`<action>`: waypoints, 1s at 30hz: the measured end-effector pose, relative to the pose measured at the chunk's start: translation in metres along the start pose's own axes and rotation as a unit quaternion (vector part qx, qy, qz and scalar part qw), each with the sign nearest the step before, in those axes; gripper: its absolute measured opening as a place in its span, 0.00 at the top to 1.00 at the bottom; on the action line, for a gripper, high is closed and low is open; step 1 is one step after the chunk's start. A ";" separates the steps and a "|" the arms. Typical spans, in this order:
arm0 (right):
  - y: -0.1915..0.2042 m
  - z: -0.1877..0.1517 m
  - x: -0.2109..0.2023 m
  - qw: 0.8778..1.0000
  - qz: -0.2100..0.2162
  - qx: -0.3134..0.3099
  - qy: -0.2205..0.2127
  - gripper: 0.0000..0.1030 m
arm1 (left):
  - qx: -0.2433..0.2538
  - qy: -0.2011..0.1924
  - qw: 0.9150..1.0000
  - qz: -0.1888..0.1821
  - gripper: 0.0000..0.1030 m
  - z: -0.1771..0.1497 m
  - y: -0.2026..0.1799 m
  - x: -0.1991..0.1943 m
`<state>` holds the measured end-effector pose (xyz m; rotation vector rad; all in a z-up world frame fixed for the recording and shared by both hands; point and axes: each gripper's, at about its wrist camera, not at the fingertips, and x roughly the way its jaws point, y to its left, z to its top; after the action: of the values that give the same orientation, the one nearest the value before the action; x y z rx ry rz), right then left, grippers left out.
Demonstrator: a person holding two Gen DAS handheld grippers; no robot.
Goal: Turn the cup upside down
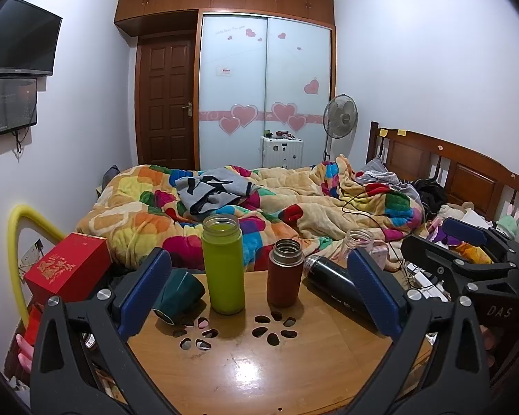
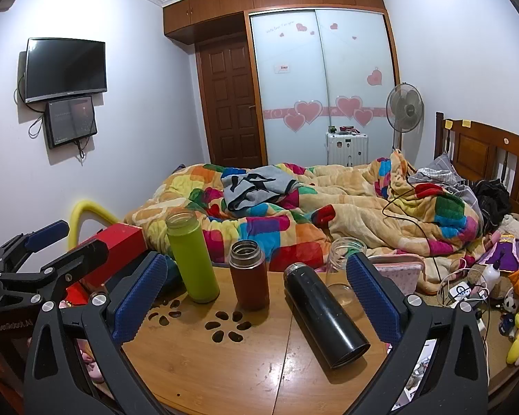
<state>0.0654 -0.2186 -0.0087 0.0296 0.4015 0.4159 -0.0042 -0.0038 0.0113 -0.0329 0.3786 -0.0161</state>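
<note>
My left gripper (image 1: 259,294) and right gripper (image 2: 256,294) both hang over the wooden bench (image 1: 245,373) with their blue pads spread wide, holding nothing. The cup (image 1: 180,294), dark green and glossy, lies tipped on its side at the left of the left view, its mouth toward the lower left, just beside my left pad. Right of it stand a lime bottle (image 1: 223,264) and a brown flask (image 1: 284,273); a black flask (image 2: 325,314) lies on its side.

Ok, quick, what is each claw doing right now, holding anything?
Left claw: open, holding nothing, above the round wooden table.
Right claw: open, holding nothing; the black cylindrical flask lies on its side between its fingers, untouched.
</note>
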 end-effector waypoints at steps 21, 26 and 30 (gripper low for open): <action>0.000 0.002 -0.001 1.000 0.000 0.000 0.000 0.00 | 0.002 -0.006 1.000 0.000 0.00 0.000 0.001 -0.005; -0.001 0.004 -0.001 1.000 0.000 0.004 0.000 0.00 | 0.003 -0.005 1.000 -0.001 0.00 0.000 0.002 -0.005; 0.000 0.003 -0.001 1.000 0.001 0.004 0.000 0.00 | 0.006 -0.003 1.000 -0.003 0.00 -0.002 0.001 -0.003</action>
<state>0.0660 -0.2187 -0.0061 0.0376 0.4027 0.4157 -0.0079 -0.0028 0.0110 -0.0222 0.3717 -0.0250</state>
